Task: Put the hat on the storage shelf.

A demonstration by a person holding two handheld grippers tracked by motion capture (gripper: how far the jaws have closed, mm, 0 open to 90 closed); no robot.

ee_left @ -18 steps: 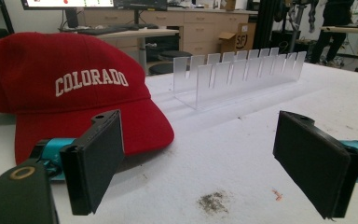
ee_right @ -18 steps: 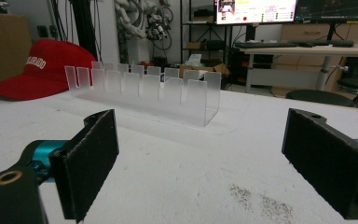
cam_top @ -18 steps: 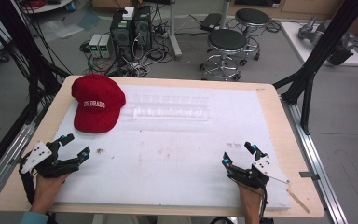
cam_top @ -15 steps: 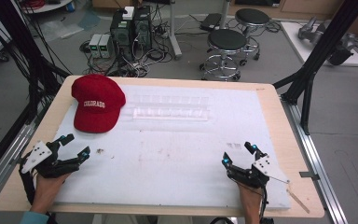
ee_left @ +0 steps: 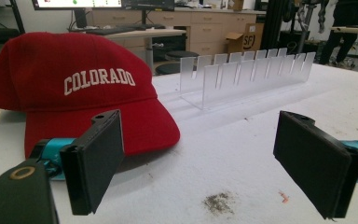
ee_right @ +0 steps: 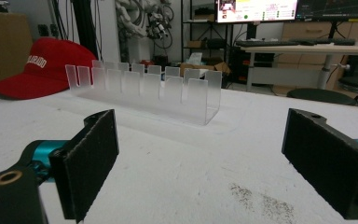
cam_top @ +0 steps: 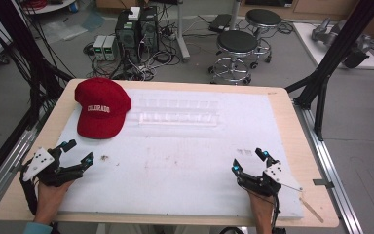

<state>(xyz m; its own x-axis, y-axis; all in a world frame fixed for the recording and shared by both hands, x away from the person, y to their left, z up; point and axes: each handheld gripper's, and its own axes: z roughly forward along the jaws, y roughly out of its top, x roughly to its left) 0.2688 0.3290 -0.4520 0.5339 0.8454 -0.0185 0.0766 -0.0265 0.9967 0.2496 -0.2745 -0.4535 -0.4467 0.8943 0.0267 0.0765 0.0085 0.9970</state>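
Nothing started yet, looks like. Left gripper (cam_top: pixel 76 152) wide apart, empty, near red cap (cam_top: pixel 100 108). Right gripper (cam_top: pixel 247 161) wide apart, empty, low on white table (cam_top: pixel 175 161). Clear rack (cam_top: pixel 179 112) beside cap, untouched. Next guess: left reaches forward, closes on cap brim.

White block capitals spelling "COLORADO" run across the front panel of a red cap (ee_left: pixel 81 95) lying on the white table; the same word shows, smaller, from the high view. The letters "SF" stand on a cardboard box (ee_left: pixel 247 41) by the desks behind.
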